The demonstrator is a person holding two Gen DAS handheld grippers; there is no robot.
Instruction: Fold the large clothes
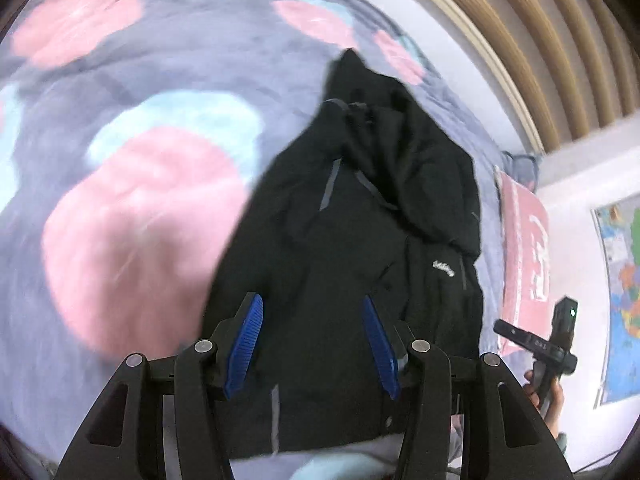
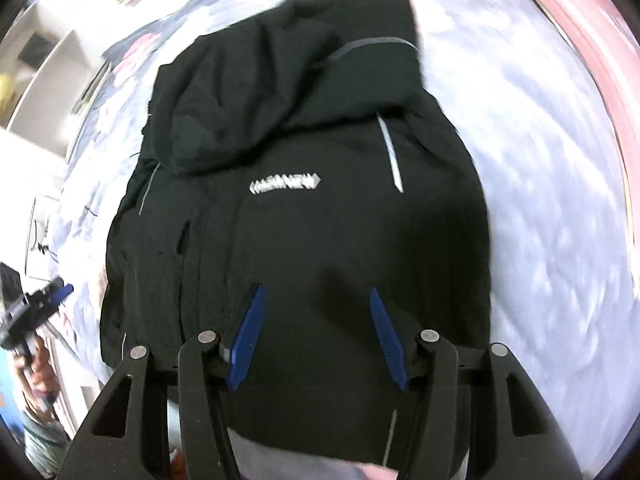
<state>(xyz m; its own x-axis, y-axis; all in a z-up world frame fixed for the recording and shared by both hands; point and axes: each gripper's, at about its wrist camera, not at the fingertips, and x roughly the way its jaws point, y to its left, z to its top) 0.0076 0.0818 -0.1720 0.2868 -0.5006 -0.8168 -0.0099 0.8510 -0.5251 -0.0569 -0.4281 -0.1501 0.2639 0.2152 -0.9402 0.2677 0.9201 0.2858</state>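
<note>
A black hooded jacket [image 1: 360,240] with grey piping and a small white logo lies folded into a compact bundle on the bed, hood bunched at its far end. It also fills the right wrist view [image 2: 304,208]. My left gripper [image 1: 312,304] is open and empty, hovering above the jacket's near end. My right gripper [image 2: 316,296] is open and empty, also above the jacket's near part. The right gripper shows at the right of the left wrist view [image 1: 548,344], and the left gripper at the left edge of the right wrist view [image 2: 36,304].
The jacket rests on a grey bedspread [image 1: 132,152] with large pink and pale blue patches. A pink pillow [image 1: 524,256] lies to the right. A slatted wooden headboard [image 1: 520,40] and a wall map [image 1: 624,300] stand beyond. White furniture [image 2: 44,80] stands left.
</note>
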